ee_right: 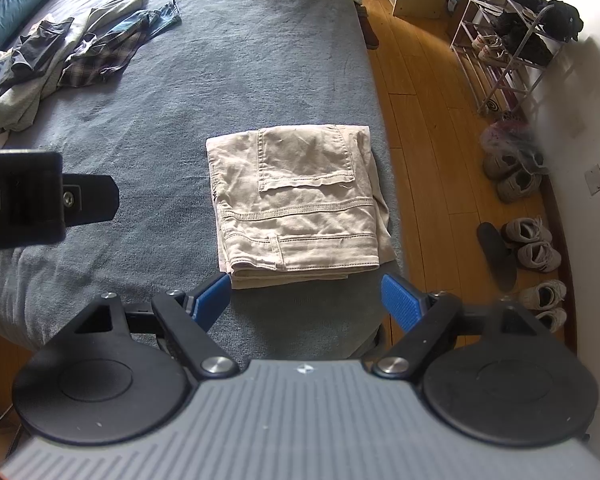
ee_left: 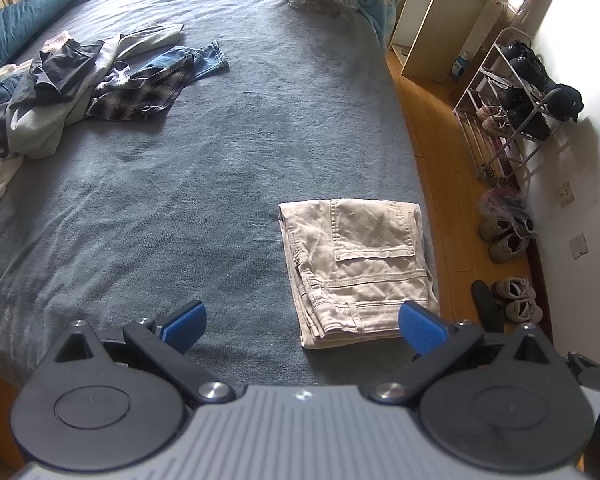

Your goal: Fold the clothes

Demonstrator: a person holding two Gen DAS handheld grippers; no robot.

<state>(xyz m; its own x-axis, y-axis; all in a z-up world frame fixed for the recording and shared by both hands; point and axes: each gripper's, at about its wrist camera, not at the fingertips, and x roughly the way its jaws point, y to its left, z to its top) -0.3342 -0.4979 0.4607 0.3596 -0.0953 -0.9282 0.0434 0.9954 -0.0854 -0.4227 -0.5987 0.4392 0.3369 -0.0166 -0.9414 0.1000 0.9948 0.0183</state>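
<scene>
On the grey bed cover (ee_left: pixel 204 168), at the lower right of the left wrist view, lie the folded beige trousers (ee_left: pixel 360 268). They form a neat rectangle with a back pocket facing up, and they rest close to the right edge of the bed, beside the wooden floor (ee_left: pixel 440 128). The left gripper (ee_left: pixel 302 322) is at the bottom of this view with its jaws spread wide; its blue pads (ee_left: pixel 422 326) hold nothing, and the right pad overlaps the lower right corner of the trousers in the picture, but I cannot tell if it touches the cloth.

At the centre of the right wrist view the same trousers (ee_right: pixel 296 204) appear just above the right gripper (ee_right: pixel 306 300). Its jaws also stand wide apart and empty, with the fingertips (ee_right: pixel 214 296) near the lower edge of the trousers. At the left edge of this frame a black part of the other gripper is visible.

At the upper left of both views a pile of unfolded clothes (ee_left: pixel 80 88) lies well apart from the trousers: a plaid shirt, jeans and some grey pieces. Along the wall at the right stands a shoe rack (ee_right: pixel 512 32), and several shoes (ee_right: pixel 532 240) are on the floor below it.
</scene>
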